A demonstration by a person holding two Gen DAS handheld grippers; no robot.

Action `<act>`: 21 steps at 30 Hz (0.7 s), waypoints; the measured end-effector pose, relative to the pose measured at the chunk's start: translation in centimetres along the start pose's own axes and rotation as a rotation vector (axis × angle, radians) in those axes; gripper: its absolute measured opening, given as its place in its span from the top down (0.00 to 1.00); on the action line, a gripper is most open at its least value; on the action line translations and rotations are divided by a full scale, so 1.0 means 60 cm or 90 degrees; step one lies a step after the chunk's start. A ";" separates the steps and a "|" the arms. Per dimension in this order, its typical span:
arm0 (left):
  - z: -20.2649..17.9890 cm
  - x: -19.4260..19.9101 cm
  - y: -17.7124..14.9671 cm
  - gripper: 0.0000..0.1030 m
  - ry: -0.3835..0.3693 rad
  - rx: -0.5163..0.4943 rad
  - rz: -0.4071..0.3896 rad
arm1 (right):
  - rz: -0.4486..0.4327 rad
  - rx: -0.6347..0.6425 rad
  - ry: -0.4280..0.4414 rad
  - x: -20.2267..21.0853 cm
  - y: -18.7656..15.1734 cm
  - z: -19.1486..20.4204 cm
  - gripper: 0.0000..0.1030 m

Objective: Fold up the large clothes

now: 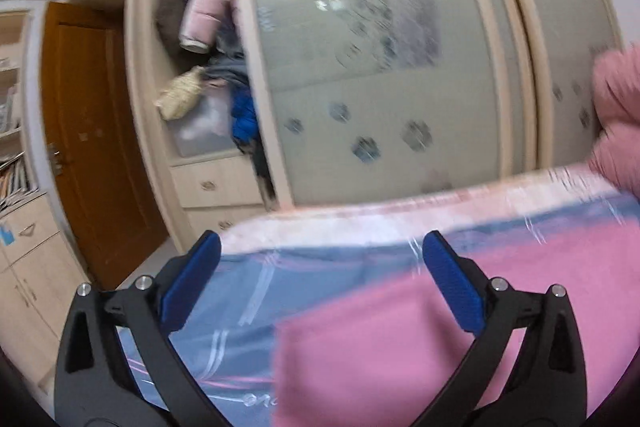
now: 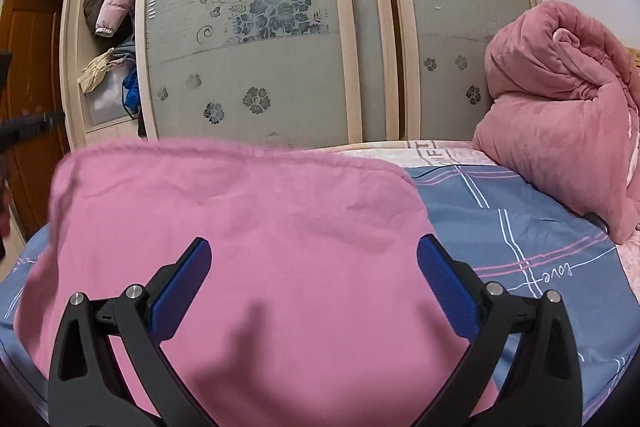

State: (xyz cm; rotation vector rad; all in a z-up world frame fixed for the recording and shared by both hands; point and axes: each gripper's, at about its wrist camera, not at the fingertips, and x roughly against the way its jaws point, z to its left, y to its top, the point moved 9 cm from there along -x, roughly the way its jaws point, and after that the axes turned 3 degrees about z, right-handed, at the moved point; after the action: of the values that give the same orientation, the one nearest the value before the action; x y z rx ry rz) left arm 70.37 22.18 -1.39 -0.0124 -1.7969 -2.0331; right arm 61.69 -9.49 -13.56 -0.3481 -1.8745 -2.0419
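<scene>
A large pink garment (image 2: 248, 227) lies flat on the blue plaid bed sheet (image 2: 532, 227), with its far edge folded over. My right gripper (image 2: 314, 251) is open and empty, just above the garment's middle. In the left wrist view the garment (image 1: 400, 339) fills the lower right, and its left edge lies between the fingers. My left gripper (image 1: 320, 251) is open and empty above that edge and the sheet (image 1: 224, 307). The left view is blurred by motion.
A bundled pink quilt (image 2: 560, 123) sits on the bed at the right. A wardrobe with frosted sliding doors (image 2: 248, 39) stands behind the bed; its open left section (image 1: 200, 39) holds hanging clothes. A brown door (image 1: 84, 131) and drawers (image 1: 28, 259) are at the left.
</scene>
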 end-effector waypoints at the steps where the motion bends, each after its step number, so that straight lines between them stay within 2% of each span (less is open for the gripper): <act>1: 0.007 0.002 0.003 0.02 -0.004 0.014 0.007 | 0.004 0.001 0.003 0.004 -0.003 -0.001 0.01; 5: -0.016 0.016 -0.045 0.02 -0.081 0.027 0.082 | 0.014 -0.002 0.016 0.025 -0.019 -0.007 0.01; 8: -0.073 0.034 -0.132 0.02 -0.138 -0.011 0.157 | 0.032 -0.004 0.017 0.019 -0.028 -0.010 0.01; 11: -0.131 0.028 -0.205 0.02 -0.167 -0.047 0.213 | 0.064 -0.028 0.030 -0.013 -0.028 0.002 0.01; 13: -0.175 0.005 -0.248 0.02 -0.174 -0.058 0.250 | 0.084 -0.031 0.052 -0.046 -0.023 0.034 0.01; 15: -0.201 -0.013 -0.269 0.02 -0.171 -0.061 0.261 | 0.107 0.003 0.069 -0.090 -0.021 0.084 0.01; 17: -0.215 -0.040 -0.274 0.02 -0.146 -0.066 0.240 | 0.126 0.053 0.048 -0.139 -0.027 0.112 0.01; 19: -0.216 -0.061 -0.277 0.02 -0.143 -0.058 0.241 | 0.158 0.051 0.044 -0.189 -0.038 0.111 0.01; 21: -0.216 -0.089 -0.281 0.02 -0.166 -0.030 0.257 | 0.167 0.032 0.044 -0.223 -0.039 0.097 0.01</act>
State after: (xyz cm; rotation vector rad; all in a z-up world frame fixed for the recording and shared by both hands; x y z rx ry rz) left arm 73.36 12.73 -20.96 -0.6280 -1.7196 -1.8421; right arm 72.60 -2.39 -20.57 -0.4772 -1.7347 -1.8069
